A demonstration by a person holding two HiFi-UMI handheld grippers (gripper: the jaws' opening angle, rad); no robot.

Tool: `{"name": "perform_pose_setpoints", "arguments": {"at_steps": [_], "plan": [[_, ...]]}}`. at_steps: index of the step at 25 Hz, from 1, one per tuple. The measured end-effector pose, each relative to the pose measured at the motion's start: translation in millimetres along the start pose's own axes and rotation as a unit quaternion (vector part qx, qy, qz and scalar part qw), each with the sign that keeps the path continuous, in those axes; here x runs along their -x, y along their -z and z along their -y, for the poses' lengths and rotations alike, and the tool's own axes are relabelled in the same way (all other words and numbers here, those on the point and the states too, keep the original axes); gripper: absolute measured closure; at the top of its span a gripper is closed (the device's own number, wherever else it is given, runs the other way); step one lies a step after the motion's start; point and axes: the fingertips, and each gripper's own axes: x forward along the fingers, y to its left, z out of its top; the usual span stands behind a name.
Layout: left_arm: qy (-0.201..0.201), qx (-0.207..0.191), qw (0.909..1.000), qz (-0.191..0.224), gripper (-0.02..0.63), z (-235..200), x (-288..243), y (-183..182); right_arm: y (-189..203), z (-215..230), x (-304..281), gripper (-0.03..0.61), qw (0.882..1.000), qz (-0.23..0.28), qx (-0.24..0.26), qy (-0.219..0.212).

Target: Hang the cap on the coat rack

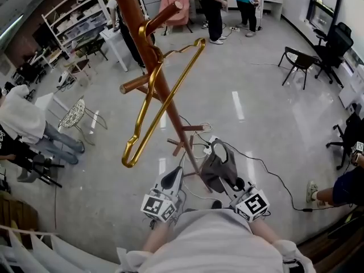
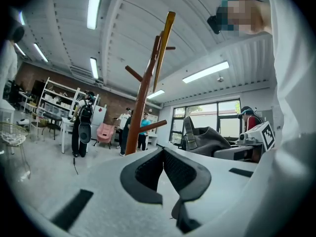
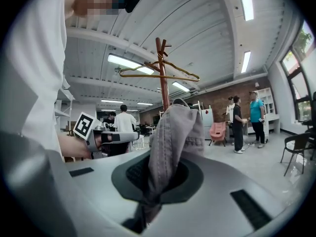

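A grey cap [image 1: 219,164] hangs from my right gripper [image 1: 226,180], which is shut on its fabric; in the right gripper view the cap [image 3: 175,132] rises between the pads of that gripper [image 3: 158,174]. The brown wooden coat rack [image 1: 152,56] stands just ahead with several pegs, and a gold hanger [image 1: 162,101] hangs from one of them. My left gripper [image 1: 172,178] is to the left of the cap, near the rack's pole. In its own view the left gripper [image 2: 163,154] is shut with nothing held. That view also shows the rack [image 2: 140,112] ahead and the cap [image 2: 207,137] at right.
A black cable [image 1: 273,175] runs across the floor by the rack's base. Black chairs [image 1: 298,61] stand at the right, and a wire chair [image 1: 77,115] and a seated person [image 1: 23,124] at the left. People [image 1: 215,10] stand at the back near a pink chair [image 1: 176,7] and shelves [image 1: 74,19].
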Motion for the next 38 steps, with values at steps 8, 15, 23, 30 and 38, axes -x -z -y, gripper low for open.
{"name": "perform_pose_setpoints", "arguments": {"at_steps": [8,15,23,30,38], "plan": [[-0.002,0.007,0.9999,-0.008,0.604,-11.9,0.0,5.3,-3.0,1.6,-15.2,0.561,1.000,0.006,-0.013,-0.001],[0.008,0.008,0.9999,-0.006,0.604,-22.1,-2.0,1.7,-8.8,3.1,-28.4,0.561,1.000,0.004,-0.008,0.000],[0.010,0.008,0.9999,-0.008,0.604,-25.5,-2.6,1.0,-15.6,11.4,-37.8,0.561,1.000,-0.002,0.000,-0.017],[0.004,0.010,0.9999,-0.006,0.604,-28.7,-2.9,-0.7,-18.1,33.1,-47.0,0.561,0.994,-0.007,-0.035,-0.107],[-0.007,0.010,0.9999,-0.007,0.604,-34.1,1.5,-0.2,-30.2,43.3,-64.1,0.561,0.962,-0.050,-0.001,-0.270]]}}
